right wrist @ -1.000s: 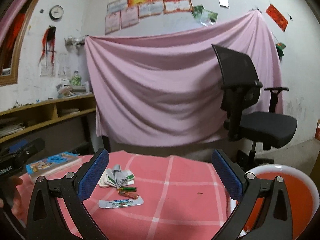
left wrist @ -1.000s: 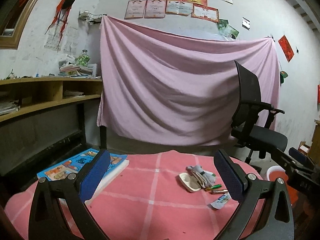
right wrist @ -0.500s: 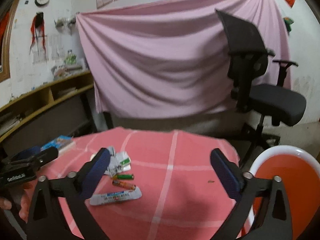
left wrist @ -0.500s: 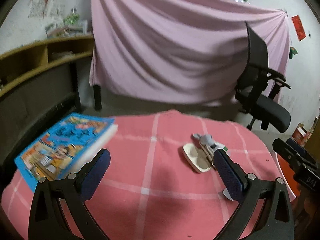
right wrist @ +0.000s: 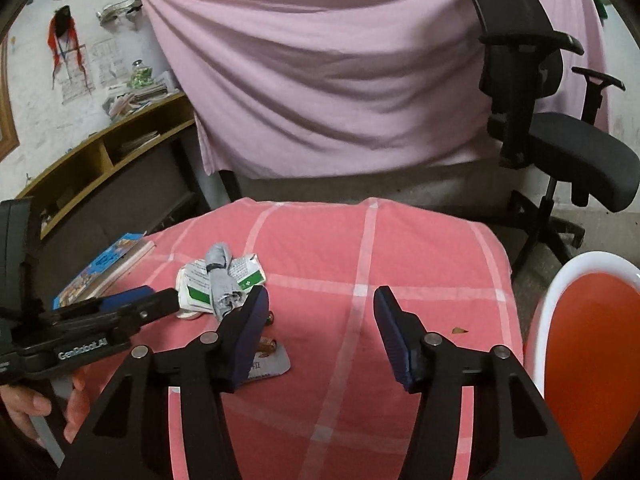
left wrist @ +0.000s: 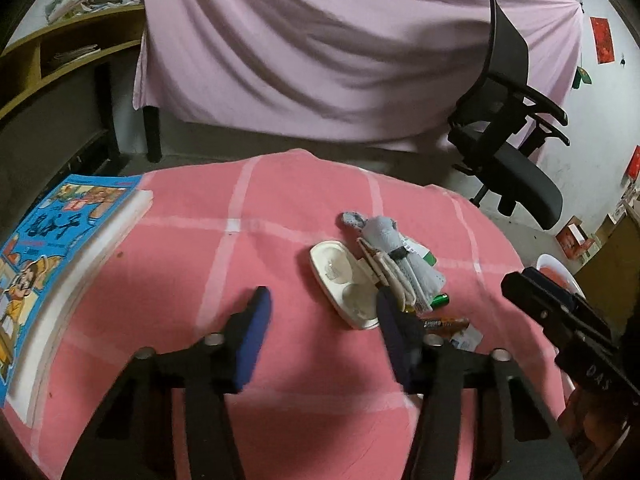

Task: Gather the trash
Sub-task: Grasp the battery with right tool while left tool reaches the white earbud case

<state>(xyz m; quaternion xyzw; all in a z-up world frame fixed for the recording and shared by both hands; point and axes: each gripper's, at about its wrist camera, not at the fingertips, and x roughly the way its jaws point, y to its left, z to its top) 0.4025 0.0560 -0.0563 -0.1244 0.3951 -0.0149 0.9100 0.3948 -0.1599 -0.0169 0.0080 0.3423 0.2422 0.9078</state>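
Observation:
A small pile of trash lies on the pink checked tablecloth [left wrist: 280,208]: a white plastic blister tray [left wrist: 342,282], a grey crumpled sock-like rag [left wrist: 386,236] over folded paper leaflets [right wrist: 248,274], two small batteries [left wrist: 444,323] and a flat wrapper [right wrist: 270,366]. My left gripper [left wrist: 322,328] is open and empty, just in front of the blister tray. My right gripper [right wrist: 318,326] is open and empty, to the right of the pile. An orange bin with a white rim [right wrist: 592,344] stands at the table's right edge.
A blue children's book [left wrist: 52,248] lies at the table's left edge. A black office chair [right wrist: 560,140] stands behind the table on the right. A pink sheet [left wrist: 340,48] hangs behind. Wooden shelves [right wrist: 112,148] run along the left wall.
Both grippers have tilted down and moved closer over the table towards the trash pile. Both stay open and empty.

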